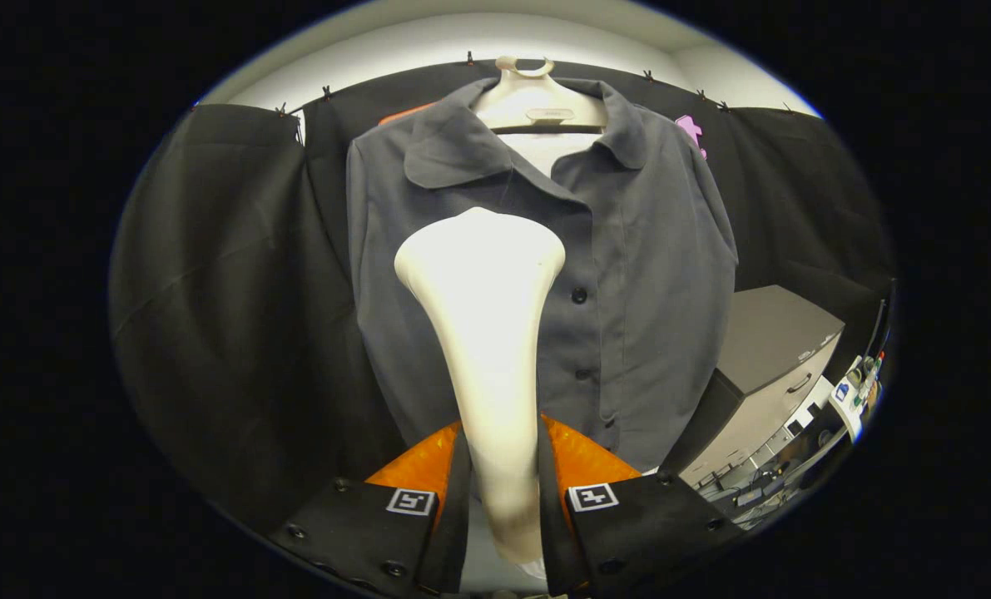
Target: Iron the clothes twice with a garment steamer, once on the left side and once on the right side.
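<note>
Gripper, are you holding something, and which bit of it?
Yes. The gripper is shut on the garment steamer, holding its narrow handle end; the wide head is up against the shirt.

A pale hanger (pixel 537 104) carries the grey shirt (pixel 628 274), its hook at the top edge of the booth's black cloth wall (pixel 229 291). The shirt hangs buttoned down the front, collar spread over the hanger's shoulders. The cream steamer (pixel 487 333) stands upright between the fingers (pixel 502 499), which press its handle from both sides; its broad head sits before the shirt's left front panel.
</note>
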